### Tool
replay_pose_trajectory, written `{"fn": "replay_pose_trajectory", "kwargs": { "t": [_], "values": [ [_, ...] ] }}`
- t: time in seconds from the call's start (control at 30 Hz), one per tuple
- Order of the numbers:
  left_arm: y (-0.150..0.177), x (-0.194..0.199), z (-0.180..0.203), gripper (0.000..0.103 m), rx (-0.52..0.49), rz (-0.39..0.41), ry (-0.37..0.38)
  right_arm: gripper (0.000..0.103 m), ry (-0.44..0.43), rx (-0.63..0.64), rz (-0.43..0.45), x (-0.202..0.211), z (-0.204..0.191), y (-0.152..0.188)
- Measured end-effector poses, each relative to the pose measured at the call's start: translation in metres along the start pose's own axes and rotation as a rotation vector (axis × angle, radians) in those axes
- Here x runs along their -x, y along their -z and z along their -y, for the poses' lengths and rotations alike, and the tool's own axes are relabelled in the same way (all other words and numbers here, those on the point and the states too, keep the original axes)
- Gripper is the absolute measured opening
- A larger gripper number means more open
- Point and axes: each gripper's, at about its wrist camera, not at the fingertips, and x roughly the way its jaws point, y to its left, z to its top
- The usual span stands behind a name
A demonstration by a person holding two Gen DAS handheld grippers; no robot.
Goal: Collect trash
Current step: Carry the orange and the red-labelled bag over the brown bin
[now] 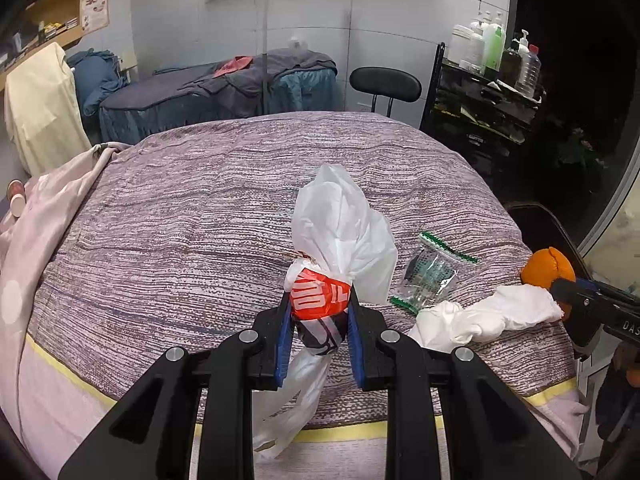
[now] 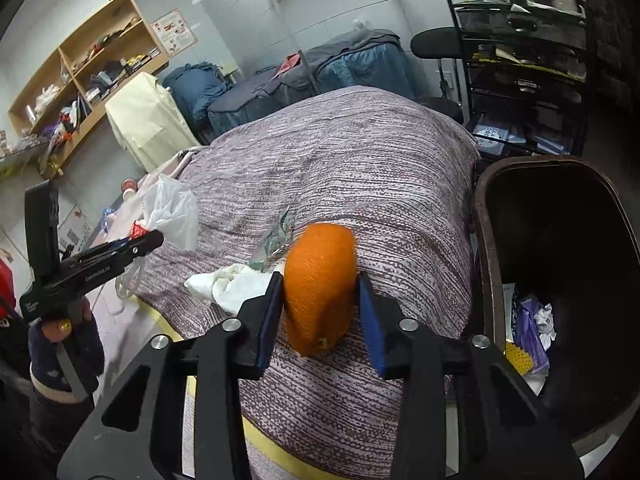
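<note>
The left tool (image 1: 320,312) is clenched on a crumpled white plastic bag with a red printed patch (image 1: 332,248), gripped at its bunched neck in the lower centre of the left wrist frame. The bag is held clear above the purple-and-white striped bed cover (image 1: 200,220); a grip at the neck is judged to keep the loose film gathered for carrying.

The right tool (image 2: 320,308) is clenched on a piece of orange citrus peel (image 2: 320,284) in the lower centre of the right wrist frame. It is held above the bed edge, near the dark brown plastic waste bin (image 2: 486,240) at the right of that frame; the bin is judged to be the destination, since paper and wrappers are already seen at its bottom.

Two further items lie on the cover between the tools: a crumpled white tissue wad (image 1: 480,316) and a clear zip-seal plastic bag with a green strip (image 1: 432,276), just beside each other. These are judged uncollected.

The contents of the white bag cannot be made out. Whether the peel encloses any fruit cannot be determined. Most of the bin's interior is lost in shadow, and its lower part is cut off by the frame edge. The tissue's near end is partly masked by the right tool in the right wrist view.
</note>
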Motion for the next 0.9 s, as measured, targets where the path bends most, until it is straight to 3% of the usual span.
{"fn": "replay_pose_trajectory", "kwargs": {
  "t": [0.3,0.6,0.9],
  "values": [
    [0.001,0.032,0.027,0.023,-0.002,0.063,0.055,0.035,0.023,-0.047,0.09,0.036,0.021,-0.002],
    [-0.001,0.056,0.078,0.023,-0.048,0.124,0.169,0.035,0.175,-0.111,0.215,0.089,0.069,-0.001],
    [-0.005,0.053,0.136,0.023,-0.102,0.118,0.286,0.035,0.312,-0.172,0.236,0.108,0.122,0.014]
  ]
}}
